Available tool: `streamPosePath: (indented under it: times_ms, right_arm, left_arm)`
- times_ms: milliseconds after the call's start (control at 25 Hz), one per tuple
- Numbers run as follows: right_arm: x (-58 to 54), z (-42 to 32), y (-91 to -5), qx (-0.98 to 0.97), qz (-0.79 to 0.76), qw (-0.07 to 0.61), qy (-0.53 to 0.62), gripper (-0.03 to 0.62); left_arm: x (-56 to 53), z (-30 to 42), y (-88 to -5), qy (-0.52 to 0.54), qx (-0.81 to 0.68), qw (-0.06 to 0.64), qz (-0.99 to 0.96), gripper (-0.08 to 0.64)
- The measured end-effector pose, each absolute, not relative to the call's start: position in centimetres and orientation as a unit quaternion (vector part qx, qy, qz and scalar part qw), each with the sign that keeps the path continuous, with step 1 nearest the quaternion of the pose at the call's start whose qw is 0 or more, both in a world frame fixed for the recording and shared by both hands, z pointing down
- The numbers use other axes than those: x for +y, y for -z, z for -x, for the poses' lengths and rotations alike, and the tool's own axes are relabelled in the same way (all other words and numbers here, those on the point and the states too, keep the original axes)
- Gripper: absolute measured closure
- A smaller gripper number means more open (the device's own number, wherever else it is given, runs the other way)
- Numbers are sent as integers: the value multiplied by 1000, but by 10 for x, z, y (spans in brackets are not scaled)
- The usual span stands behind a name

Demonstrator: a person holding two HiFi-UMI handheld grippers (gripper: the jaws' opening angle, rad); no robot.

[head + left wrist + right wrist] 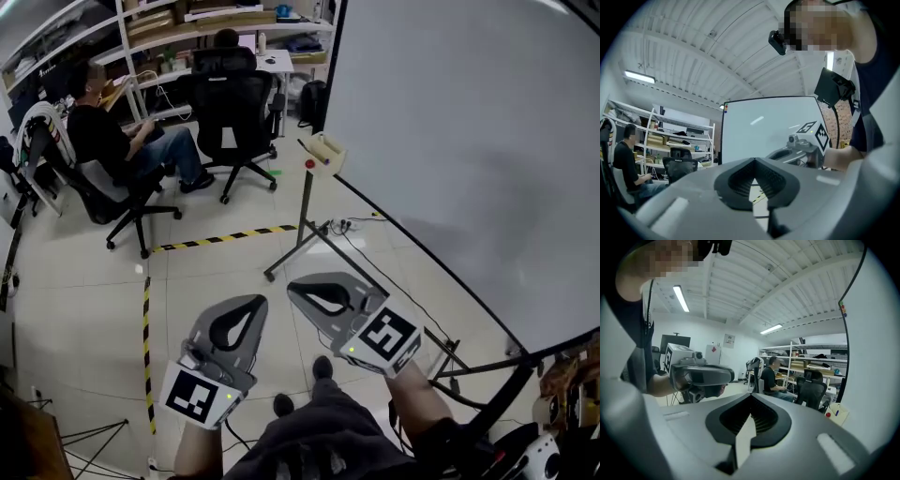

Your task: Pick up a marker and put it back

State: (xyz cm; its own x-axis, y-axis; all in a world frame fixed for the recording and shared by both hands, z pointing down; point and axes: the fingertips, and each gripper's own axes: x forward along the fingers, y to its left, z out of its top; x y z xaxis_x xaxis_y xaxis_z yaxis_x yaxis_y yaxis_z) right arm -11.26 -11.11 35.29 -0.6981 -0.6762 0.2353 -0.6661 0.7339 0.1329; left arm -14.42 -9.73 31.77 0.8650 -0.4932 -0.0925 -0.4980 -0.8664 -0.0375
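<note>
No words or numbers can be read anywhere. The cube (199, 395) on the left gripper (255, 302) has a square black-and-white pattern on top. It is made of little blocks, not letters. The cube (386, 335) on the right gripper (294, 287) has a pattern like that too. In the right gripper view a small white sign (729, 340) with a bit of red on it hangs far off, but it is too tiny to read. Striped yellow-and-black tape (225, 238) lies on the floor (84, 319).

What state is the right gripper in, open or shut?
Shut. The right gripper shows its jaw tips touching in its own view, with nothing held between them.
</note>
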Motion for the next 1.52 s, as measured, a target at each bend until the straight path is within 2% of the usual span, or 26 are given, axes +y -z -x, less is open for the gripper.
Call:
streamPosePath:
  times_ms: [360, 520, 960, 1160, 1520]
  right_arm:
    - [-55, 111, -358, -914, -376, 152, 14, 592]
    - [-26, 88, -359, -912, -389, 129, 9, 592]
    - [104, -18, -365, -909, -407, 95, -5, 592]
    - [127, -48, -365, -908, -413, 69, -14, 592]
    - [148, -32, -359, -917, -395, 57, -18, 592]
  left_arm:
    - [-45, 142, -337, -27, 227, -3, 974, 555]
    - [-15, 117, -337, -20, 222, 4, 975, 555]
    - [101, 33, -332, -2, 279, 50, 959, 557]
    - [141, 7, -333, 35, 274, 81, 958, 557]
    - [170, 18, -339, 79, 287, 76, 952, 556]
